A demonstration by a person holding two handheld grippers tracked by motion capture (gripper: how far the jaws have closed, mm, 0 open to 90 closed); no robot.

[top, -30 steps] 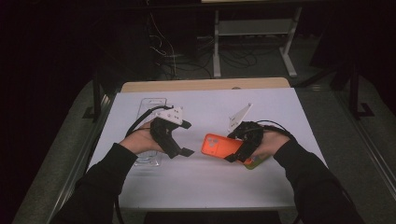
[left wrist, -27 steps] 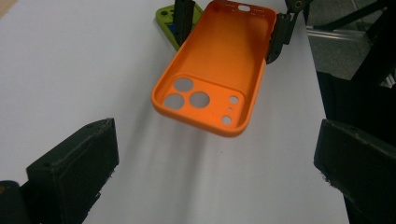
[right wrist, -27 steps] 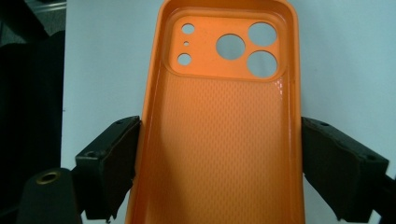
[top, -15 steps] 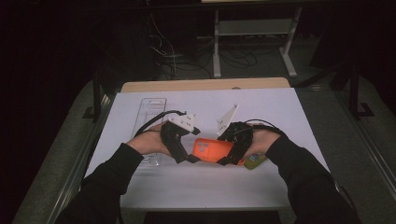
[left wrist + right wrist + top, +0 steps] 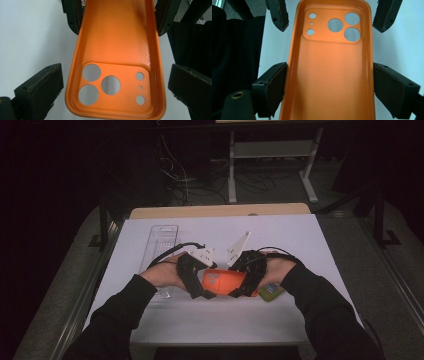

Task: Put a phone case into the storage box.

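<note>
A: Where is the orange phone case (image 5: 226, 282)?

B: Above the white table (image 5: 300, 240), between my grippers. My right gripper (image 5: 329, 85) clamps its long edges at the plain end. My left gripper (image 5: 112, 92) straddles the camera-hole end, jaws open, pads clear.

A: Axis?

B: Long axis runs gripper to gripper. The green phone (image 5: 270, 292) lies just beside my right hand; open table ahead.

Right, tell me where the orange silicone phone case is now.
In the high view the orange silicone phone case sits near the white table's front middle, between the left gripper and right gripper.
</note>
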